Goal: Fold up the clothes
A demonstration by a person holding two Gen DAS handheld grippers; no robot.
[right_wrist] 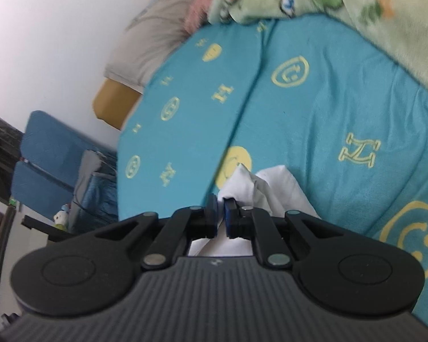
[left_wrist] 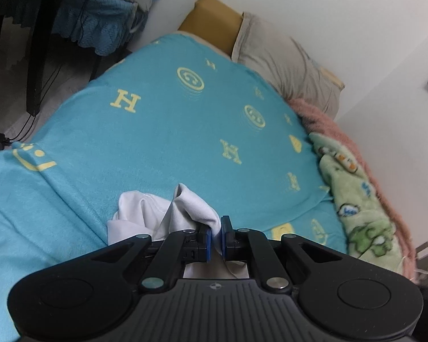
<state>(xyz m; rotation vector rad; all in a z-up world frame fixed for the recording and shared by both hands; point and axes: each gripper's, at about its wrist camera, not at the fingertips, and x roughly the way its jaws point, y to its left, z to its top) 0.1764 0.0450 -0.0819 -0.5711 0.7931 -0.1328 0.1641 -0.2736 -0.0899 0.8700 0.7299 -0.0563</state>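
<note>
Turquoise blanket w/ yellow smileys, white wall.

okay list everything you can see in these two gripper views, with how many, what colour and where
white garment: one, white, bunched, pinched by both grippers over the near end of the bed
blue blanket: one, turquoise with yellow smileys and letters, spread over the bed
pillow: one, beige-grey, at the head of the bed by the wall
green blanket: one, pale green with cartoon prints, along the bed's wall side
pink blanket: one, pink and fluffy, between the green blanket and the wall
headboard: one, mustard yellow, beyond the pillow
chair: one, blue quilted cover, on the floor past the bed
left gripper: one, black with blue pads, shut on the white garment
right gripper: one, black with blue pads, shut on the white garment
</note>
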